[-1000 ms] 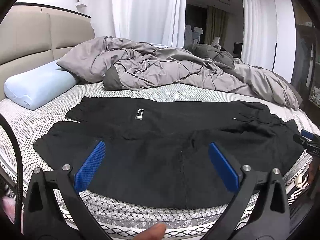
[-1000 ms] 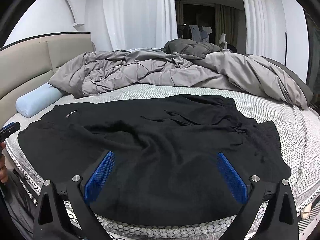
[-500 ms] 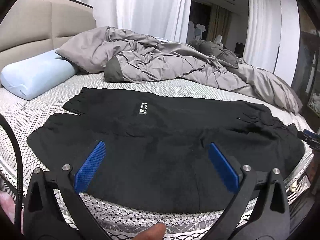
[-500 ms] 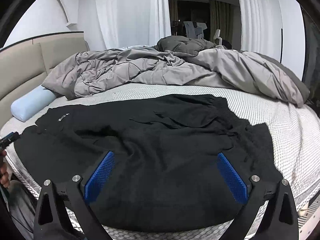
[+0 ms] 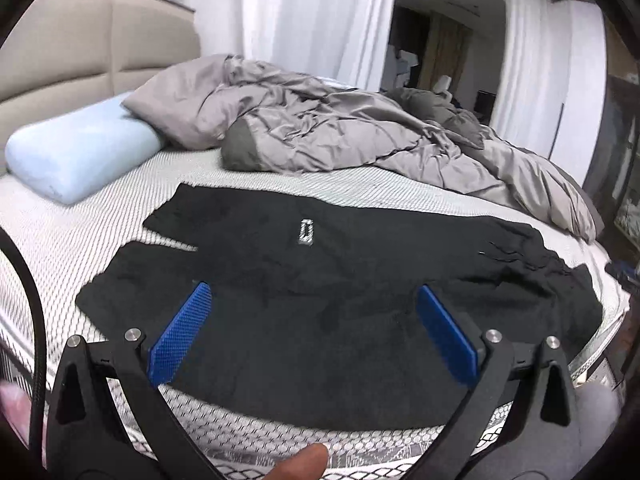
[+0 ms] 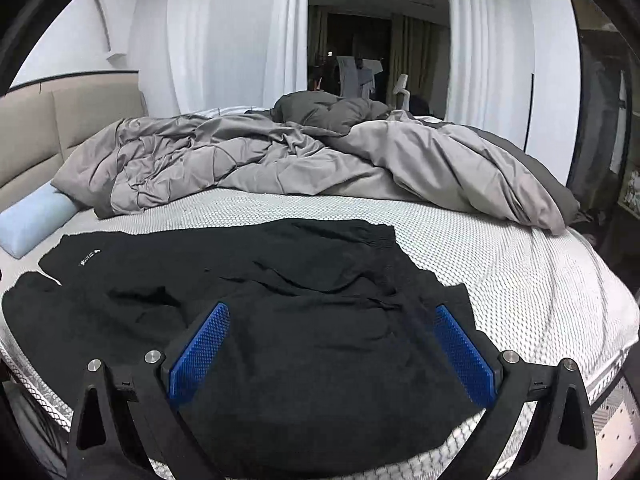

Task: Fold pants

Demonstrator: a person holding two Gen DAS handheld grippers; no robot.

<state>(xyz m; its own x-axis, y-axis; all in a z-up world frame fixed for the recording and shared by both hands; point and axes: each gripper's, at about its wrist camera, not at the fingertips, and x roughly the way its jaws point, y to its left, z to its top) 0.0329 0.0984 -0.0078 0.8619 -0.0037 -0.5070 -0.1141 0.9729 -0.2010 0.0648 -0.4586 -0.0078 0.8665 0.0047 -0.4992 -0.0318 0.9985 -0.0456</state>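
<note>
Black pants (image 5: 320,312) lie spread flat along the near edge of the bed, legs to the left, waist to the right, with a small white label (image 5: 306,231) on the far leg. They also show in the right wrist view (image 6: 280,320). My left gripper (image 5: 312,328) is open and empty, held above the near leg. My right gripper (image 6: 332,344) is open and empty, held above the rumpled waist end. Neither gripper touches the cloth.
A crumpled grey duvet (image 5: 340,132) fills the far half of the bed (image 6: 520,280). A light blue pillow (image 5: 76,152) lies at the left by the beige headboard (image 5: 80,52). White curtains hang behind. The mattress edge runs just below both grippers.
Both grippers have risen and tilted a little, so the pants sit lower in both views. Both stay open. The pants have not moved.
</note>
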